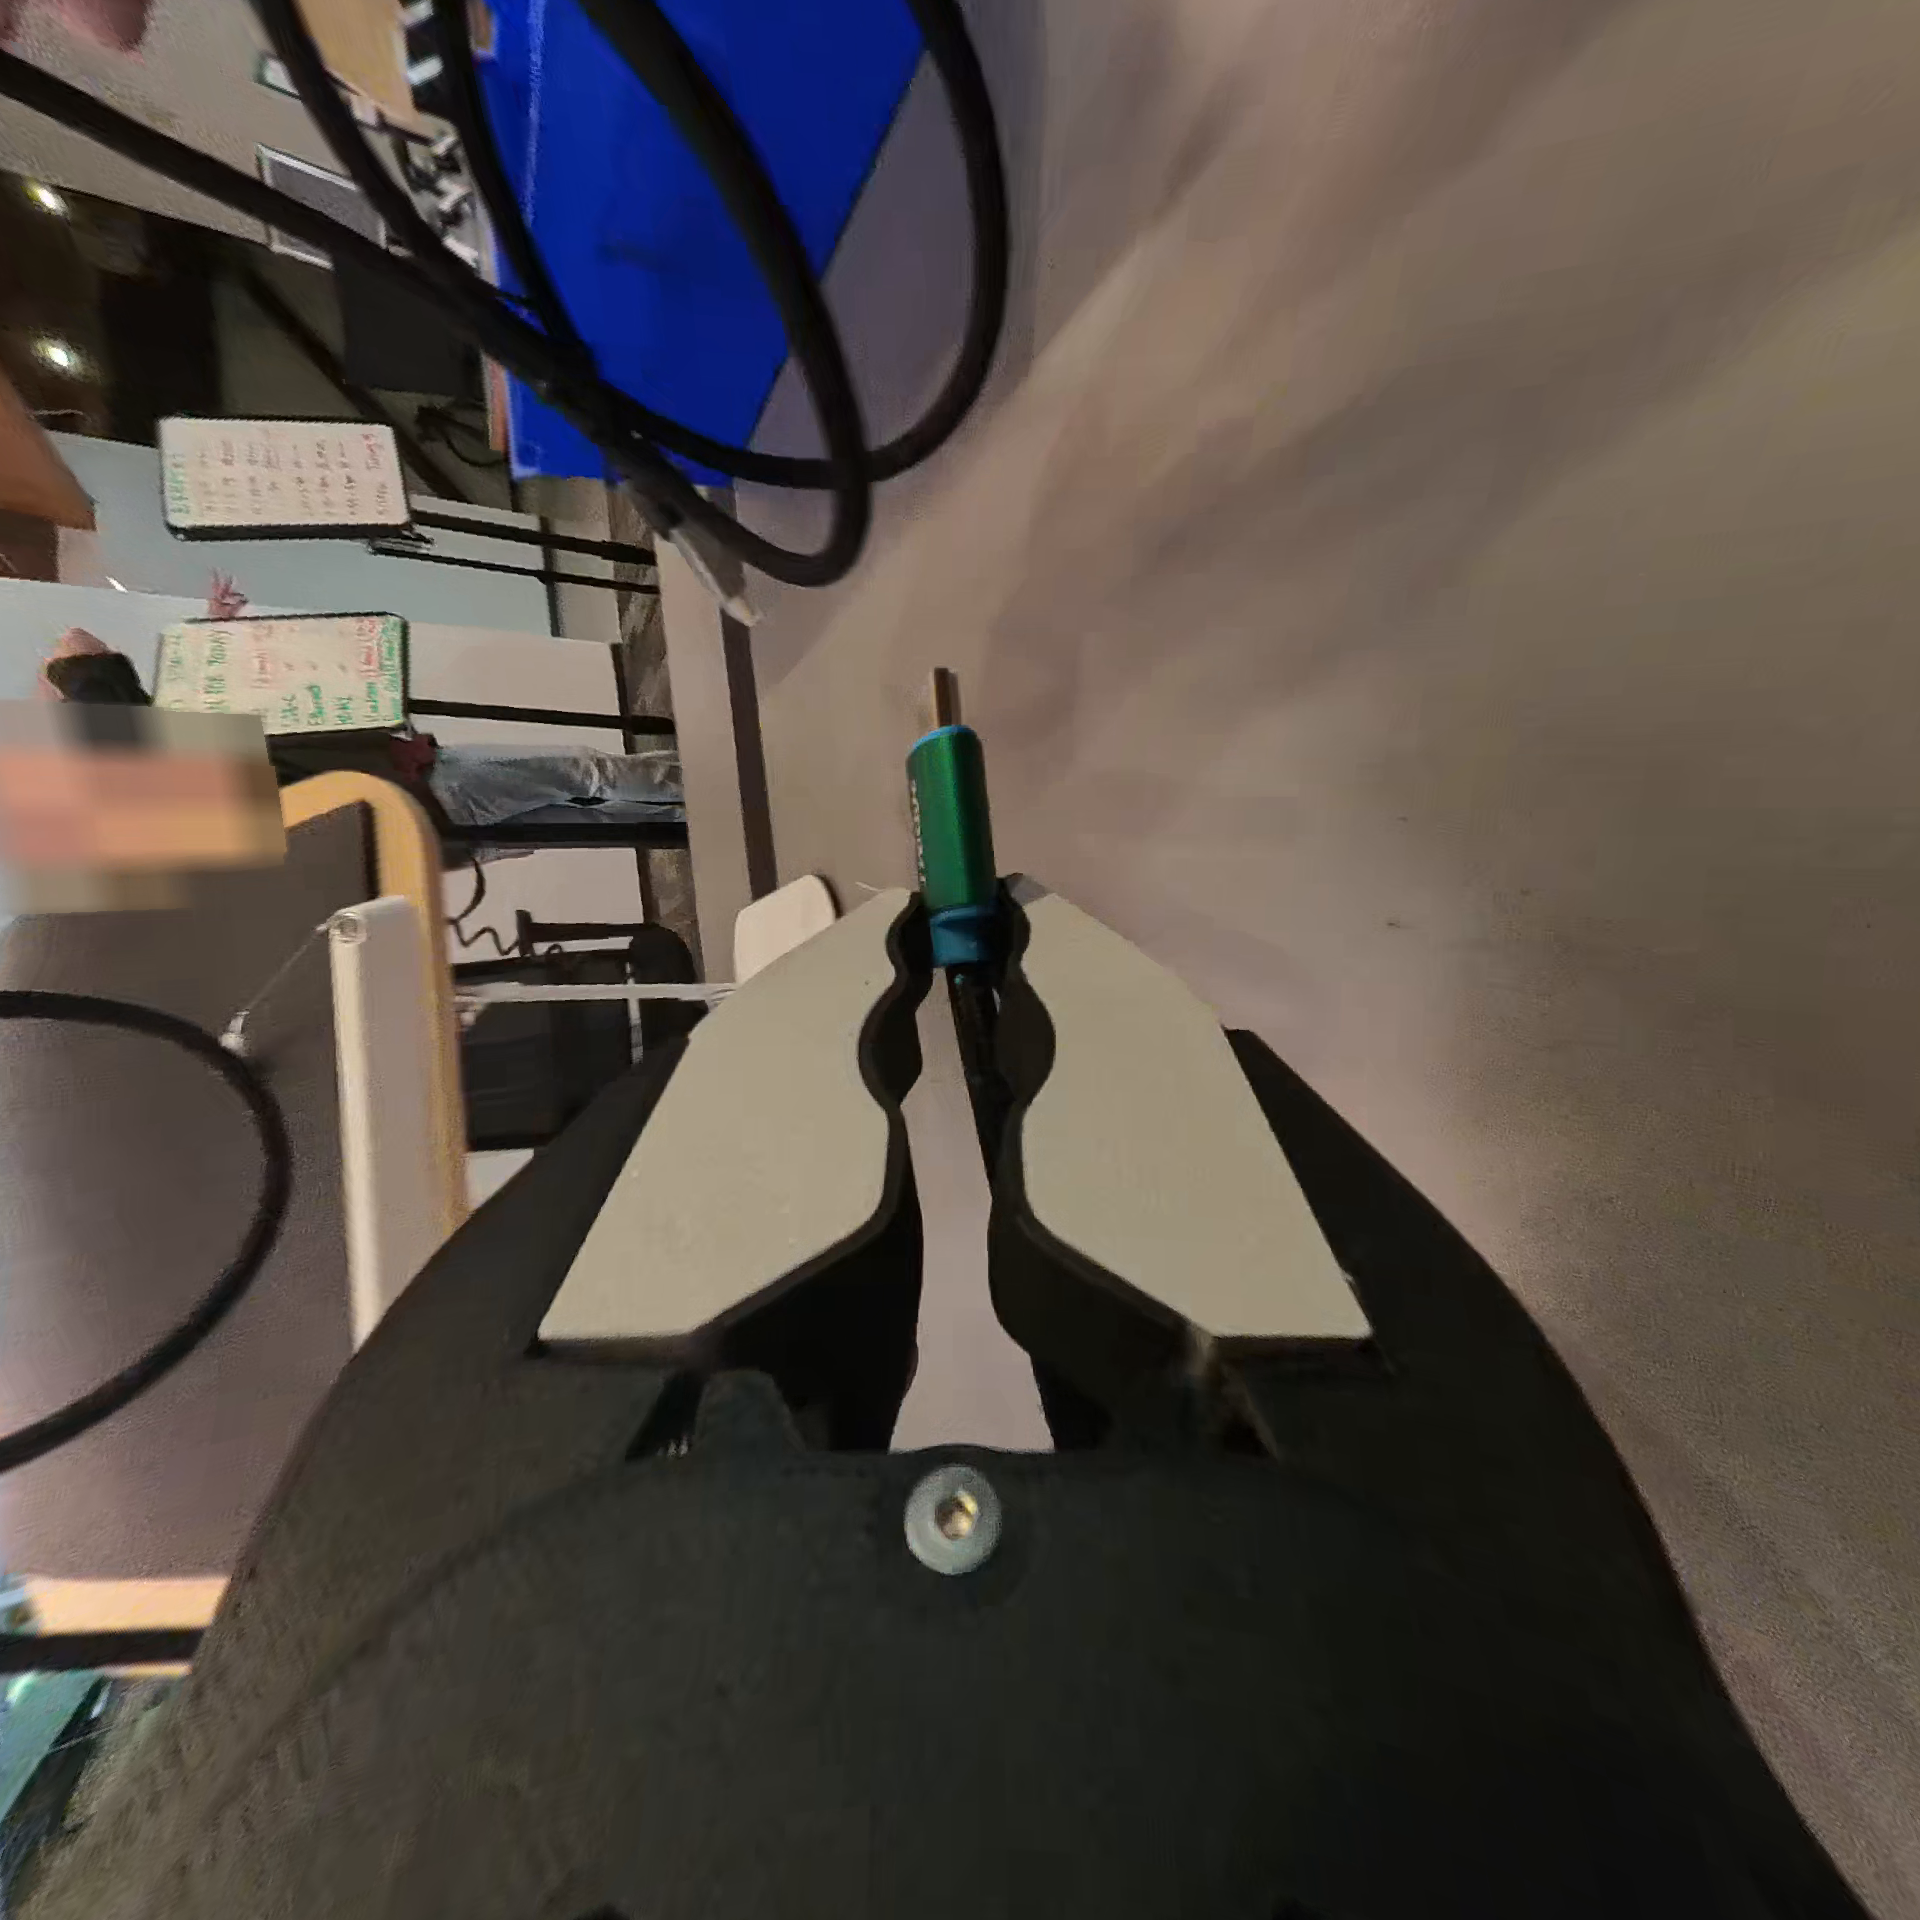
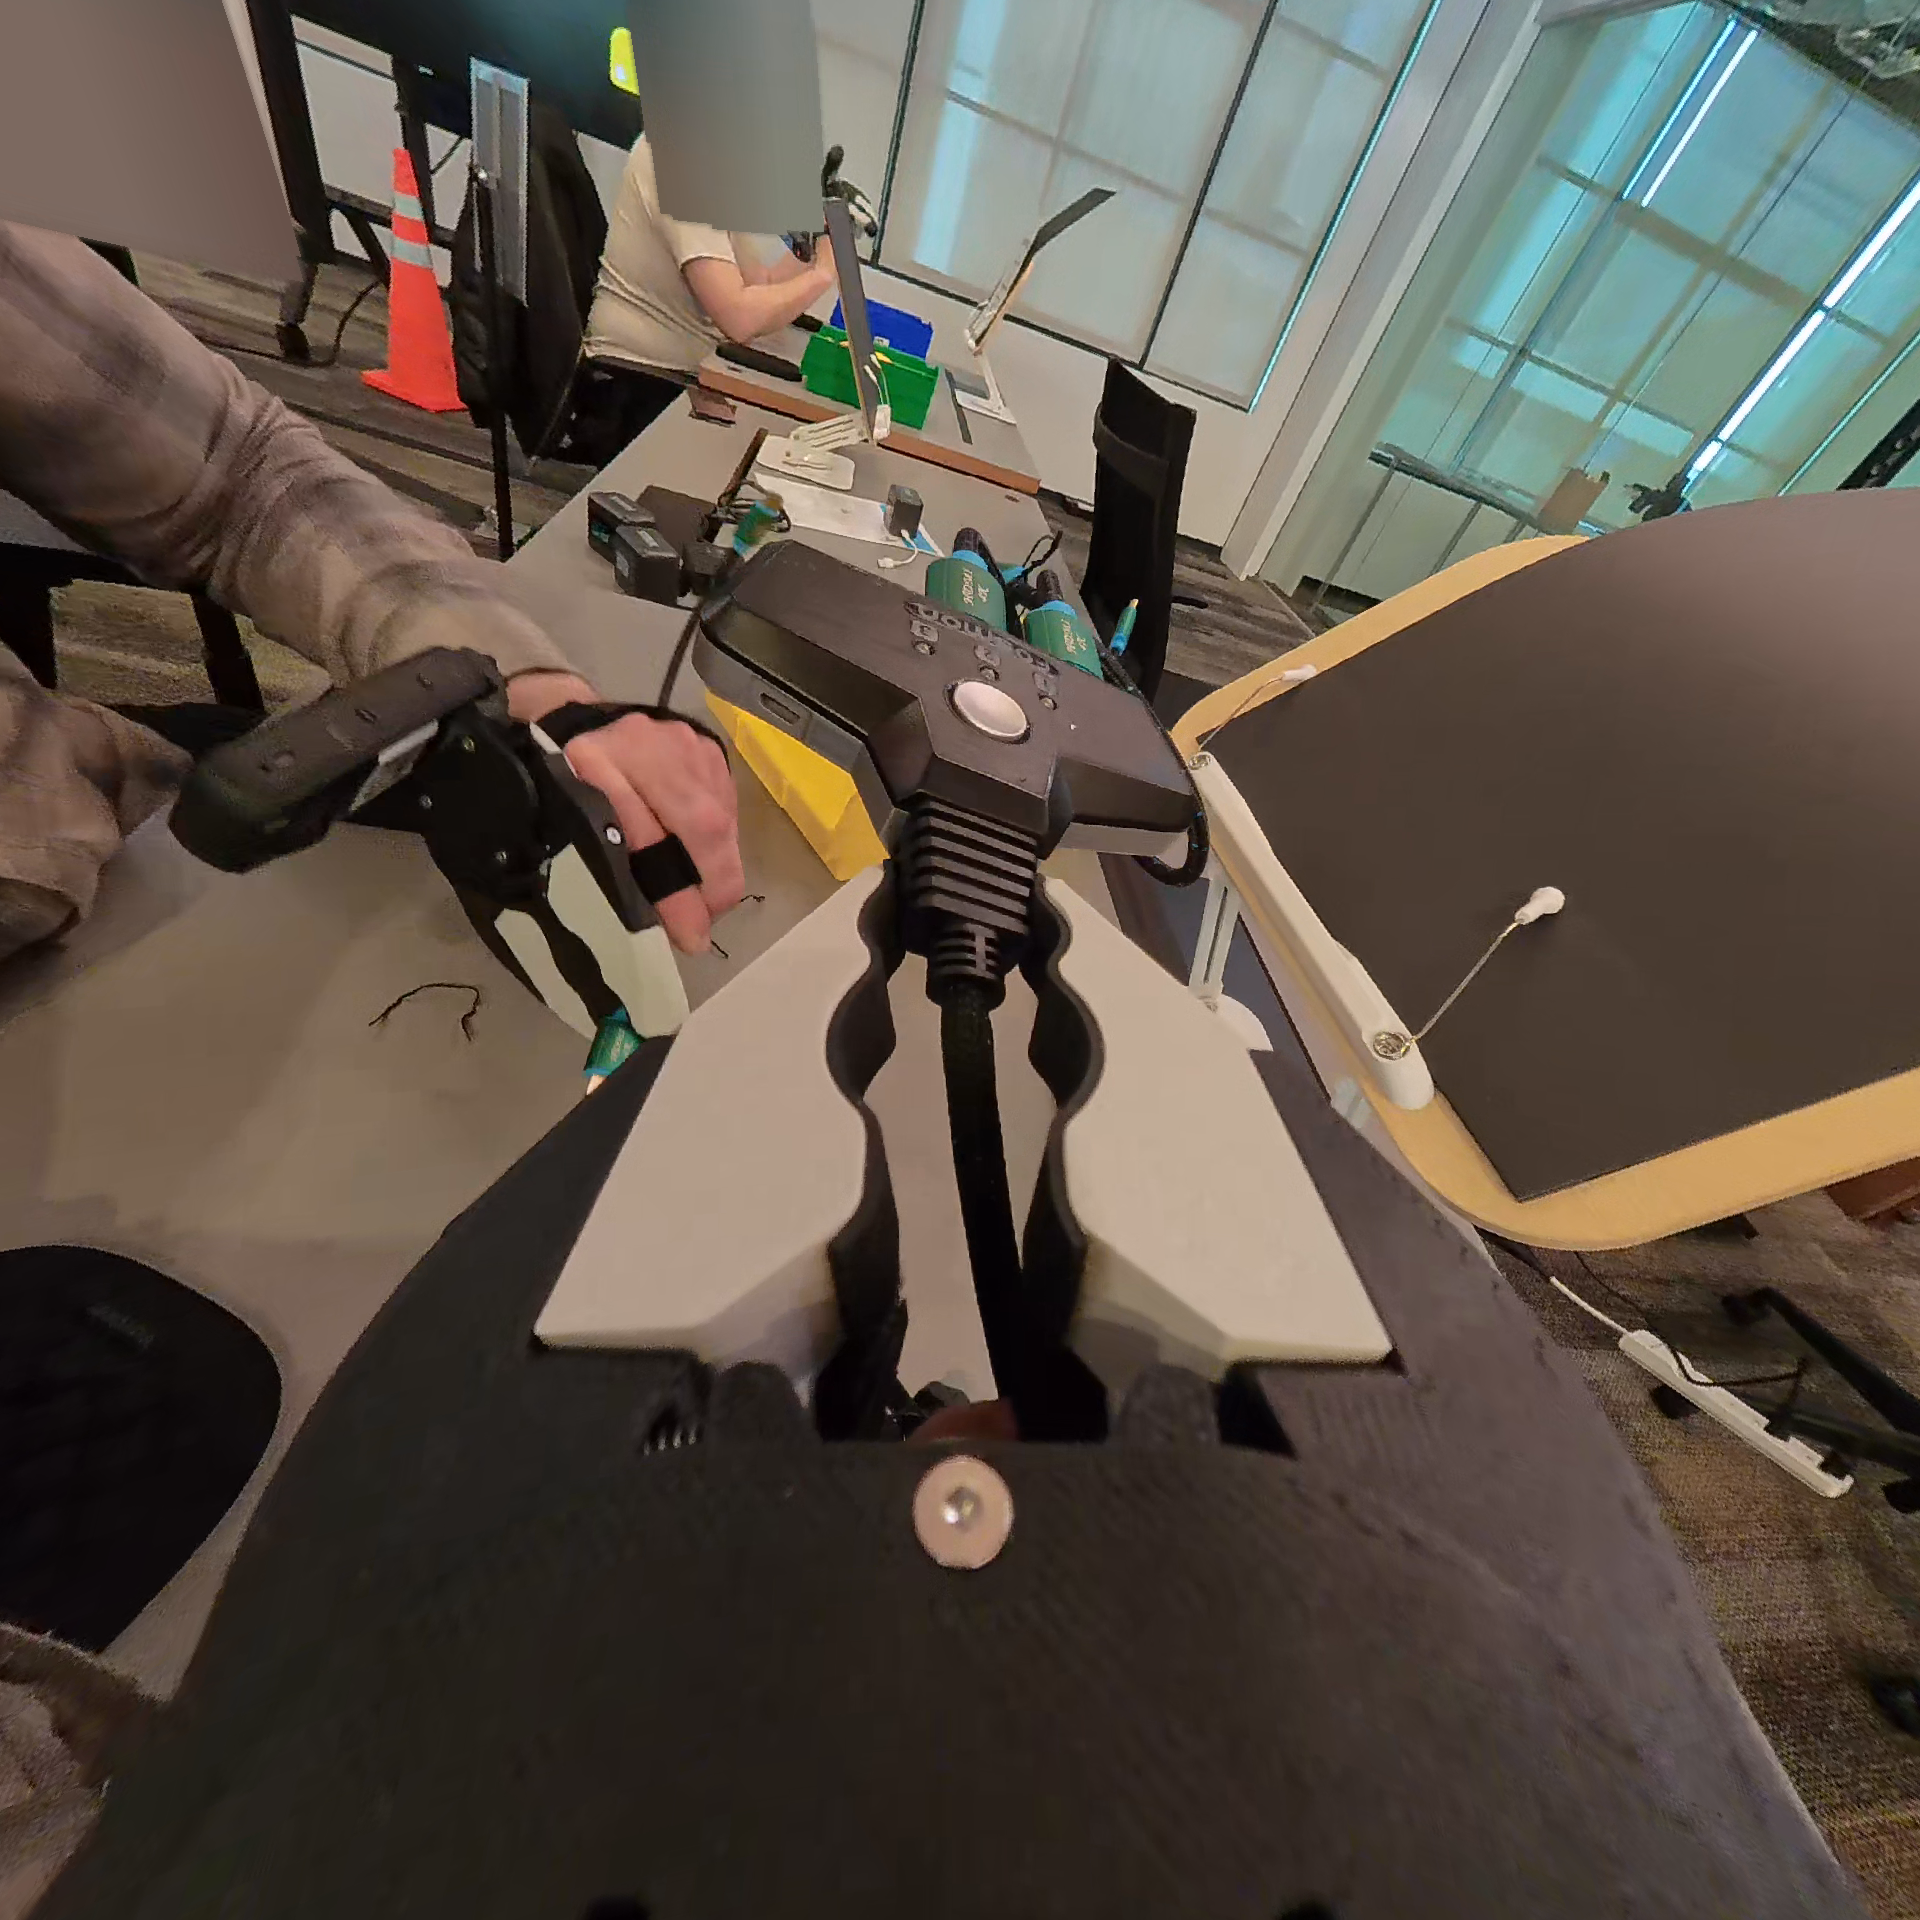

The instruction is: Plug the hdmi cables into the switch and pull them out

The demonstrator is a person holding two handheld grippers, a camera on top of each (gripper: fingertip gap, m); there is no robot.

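Observation:
My left gripper (image 1: 956,914) is shut on a green HDMI plug (image 1: 948,805) at its blue collar; the metal tip points away along the grey table (image 1: 1455,727). My right gripper (image 2: 966,904) is shut on the ribbed cable boot (image 2: 971,847) of the black HDMI switch (image 2: 935,675) and holds it up. Two green plugs (image 2: 977,592) sit in the switch's far side. In the right wrist view the left gripper (image 2: 608,1023) points down at the table to the switch's left, with its green plug (image 2: 613,1044) at the tips.
Black cable loops (image 1: 831,436) and a loose silver-tipped plug (image 1: 717,582) hang ahead of the left gripper, beside a blue sheet (image 1: 644,208). A yellow box (image 2: 800,800) lies under the switch. A black panel with a wooden rim (image 2: 1558,831) stands right. A person sits behind. Spacing between my two grippers at the tips: around 20 cm.

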